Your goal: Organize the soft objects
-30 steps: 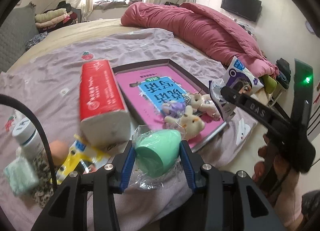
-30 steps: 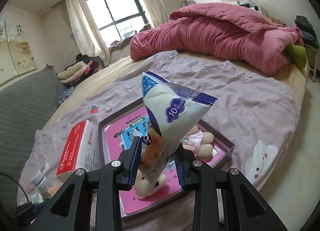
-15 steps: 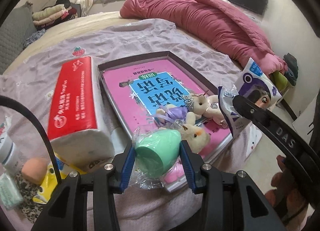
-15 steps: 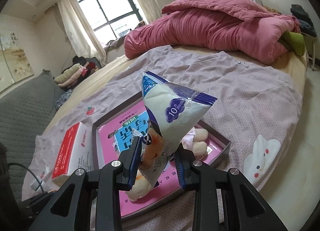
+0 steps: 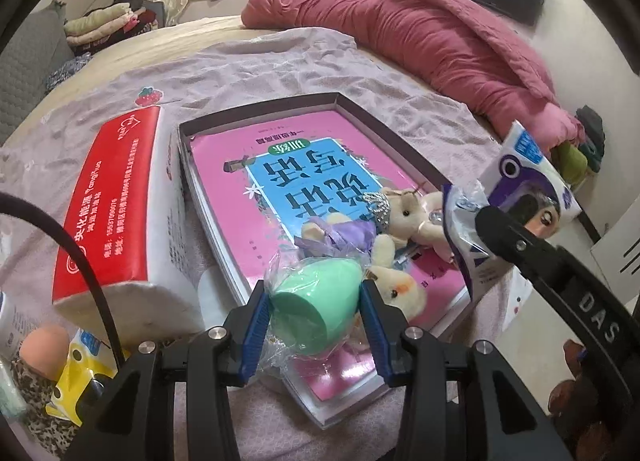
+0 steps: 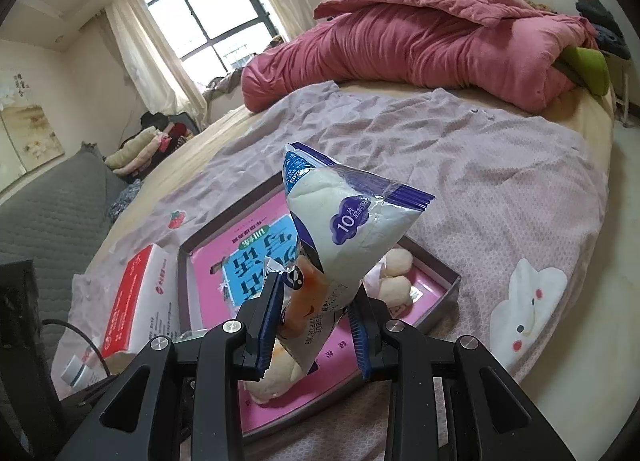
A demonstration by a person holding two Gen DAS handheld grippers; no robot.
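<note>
My left gripper (image 5: 316, 303) is shut on a green egg-shaped sponge in a clear wrapper (image 5: 314, 305), held over the near corner of a shallow dark box (image 5: 394, 129) lined with a pink book. Small plush toys (image 5: 404, 217) lie in the box. My right gripper (image 6: 314, 321) is shut on a white and blue snack packet (image 6: 352, 221), held above the same box (image 6: 450, 279). The packet and right gripper also show in the left wrist view (image 5: 516, 181).
A red and white tissue pack (image 5: 120, 209) lies left of the box. A peach sponge (image 5: 42, 349), a yellow packet (image 5: 80, 373) and a bottle sit at the near left. A pink duvet (image 5: 432, 37) is piled at the back. The bed edge is at right.
Both grippers have moved forward over the box with their loads; the box and plush toys now sit closer under them. Both grips are unchanged.
</note>
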